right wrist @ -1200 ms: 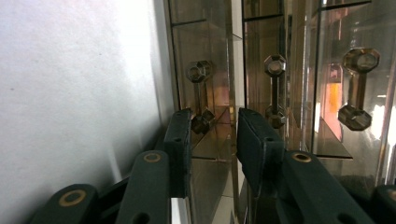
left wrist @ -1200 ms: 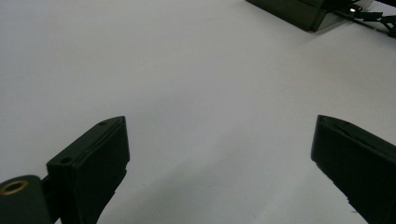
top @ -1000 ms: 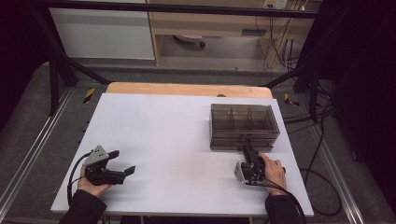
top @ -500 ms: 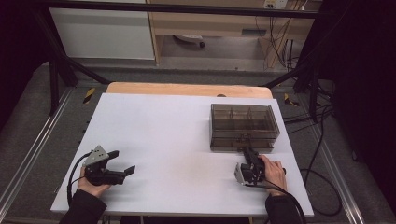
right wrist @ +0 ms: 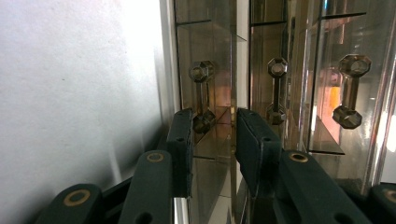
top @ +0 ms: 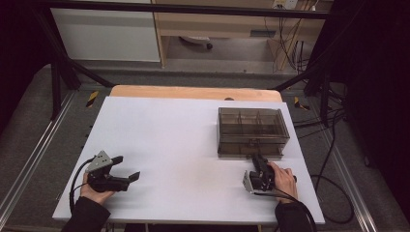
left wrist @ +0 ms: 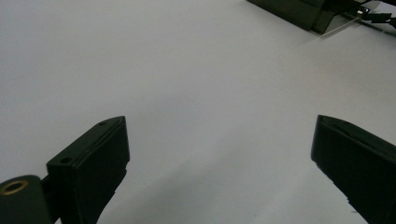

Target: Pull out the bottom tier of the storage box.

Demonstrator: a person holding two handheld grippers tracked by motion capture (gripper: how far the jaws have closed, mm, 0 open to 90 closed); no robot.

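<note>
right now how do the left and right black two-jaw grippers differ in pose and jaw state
The left gripper has its jaws spread wide over bare white table, far from the smoky clear plastic drawer box. The right gripper has its jaws narrowed to a small gap, right at the box's front by a drawer handle. Both are hand-held, low over the table.

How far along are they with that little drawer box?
Early on. The smoky clear plastic drawer box looks shut. In hand: the right tongs, partly open, are lined up on a faceted drawer handle. The left tongs wait open over the white table. Gripping and pulling remain.
</note>
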